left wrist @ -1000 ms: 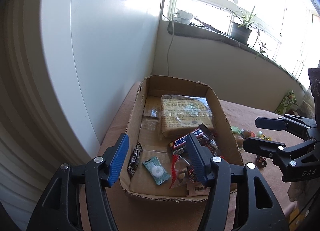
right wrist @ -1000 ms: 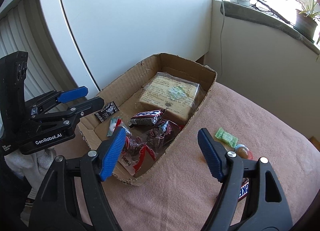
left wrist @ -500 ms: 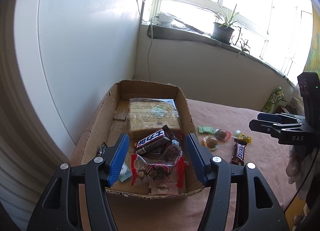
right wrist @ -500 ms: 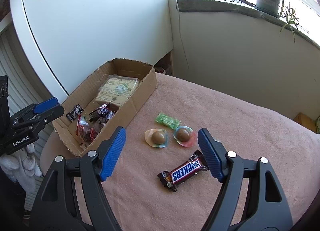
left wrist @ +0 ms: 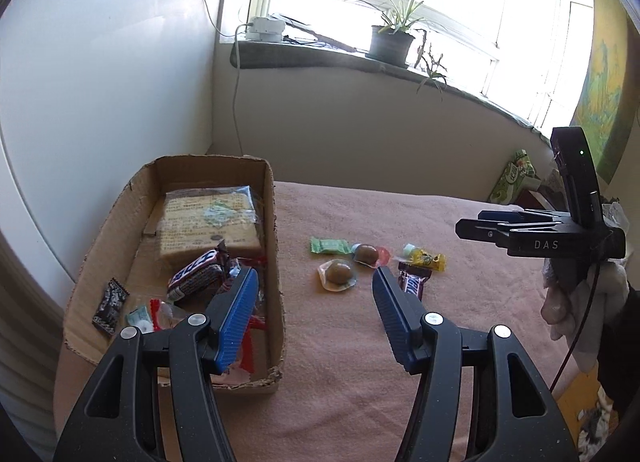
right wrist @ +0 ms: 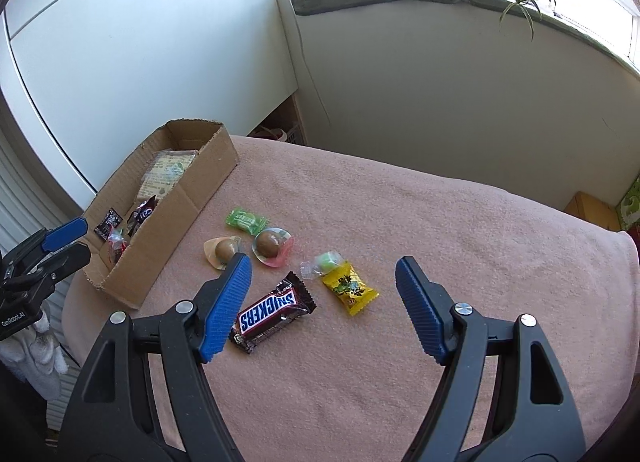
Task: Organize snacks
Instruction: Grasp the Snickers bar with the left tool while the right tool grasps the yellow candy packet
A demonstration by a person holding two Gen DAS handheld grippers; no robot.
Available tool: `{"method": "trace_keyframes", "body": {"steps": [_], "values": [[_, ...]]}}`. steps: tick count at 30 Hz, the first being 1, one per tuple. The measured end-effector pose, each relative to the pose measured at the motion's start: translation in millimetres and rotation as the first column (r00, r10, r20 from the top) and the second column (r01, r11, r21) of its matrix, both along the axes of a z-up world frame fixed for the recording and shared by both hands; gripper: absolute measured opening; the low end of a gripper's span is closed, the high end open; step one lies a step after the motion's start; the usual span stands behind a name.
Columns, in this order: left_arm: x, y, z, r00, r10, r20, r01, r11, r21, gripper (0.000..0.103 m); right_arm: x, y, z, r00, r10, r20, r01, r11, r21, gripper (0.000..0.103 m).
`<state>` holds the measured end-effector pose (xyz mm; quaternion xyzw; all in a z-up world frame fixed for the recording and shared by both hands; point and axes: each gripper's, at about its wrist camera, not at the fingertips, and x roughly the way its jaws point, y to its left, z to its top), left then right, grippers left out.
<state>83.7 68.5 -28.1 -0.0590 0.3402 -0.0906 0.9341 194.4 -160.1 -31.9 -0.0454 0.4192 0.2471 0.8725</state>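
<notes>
A cardboard box point(left wrist: 276, 246) point(right wrist: 192, 197) on the pink cloth holds a wrapped biscuit block point(left wrist: 208, 221), a Snickers bar point(left wrist: 196, 274) and several small packets. Loose on the cloth to its right lie a green candy point(right wrist: 245, 219), two round brown sweets in clear cups point(right wrist: 224, 252) point(right wrist: 270, 244), a Snickers bar point(right wrist: 274, 312) and a yellow packet point(right wrist: 350, 288). My left gripper point(left wrist: 314, 294) stands open above the box's right wall, empty. My right gripper point(right wrist: 322, 282) is open over the Snickers bar and the yellow packet, holding nothing.
The pink cloth point(right wrist: 440, 229) covers a table that ends near a white cabinet point(right wrist: 140, 61) on the left and a low wall under a windowsill with a potted plant point(left wrist: 390, 39). A green box point(left wrist: 512, 181) sits at the far right.
Both grippers swung right, away from the box toward the loose sweets. The right gripper now frames the Snickers bar and the yellow packet. Neither jaw opening has changed.
</notes>
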Motion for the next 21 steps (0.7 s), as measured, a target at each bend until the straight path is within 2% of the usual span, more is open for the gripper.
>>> {"method": "trace_keyframes", "body": {"steps": [7,9,11,13,21], "values": [[6,-38,-11,0.996,-0.077,-0.039,0.077,0.997,-0.006,0.059,5,-6,-17,0.998,0.059,-0.019,-0.06,0.996,-0.068,0.077],[10,-49,-15,0.993,-0.101,-0.056,0.101,0.995,-0.014,0.059,5,-5,-22,0.996,0.087,-0.026,-0.089,0.992,-0.085,0.072],[16,-57,-20,0.99,-0.122,-0.077,0.12,0.992,-0.025,0.059,7,-4,-28,0.992,0.116,-0.04,-0.12,0.988,-0.101,0.06],[23,-65,-27,0.986,-0.137,-0.1,0.134,0.99,-0.031,0.059,10,-2,-35,0.987,0.151,-0.061,-0.157,0.981,-0.112,0.052],[45,-93,-49,0.967,-0.192,-0.169,0.192,0.981,-0.013,0.059,22,7,-55,0.97,0.222,-0.093,-0.237,0.952,-0.192,0.044]]}}
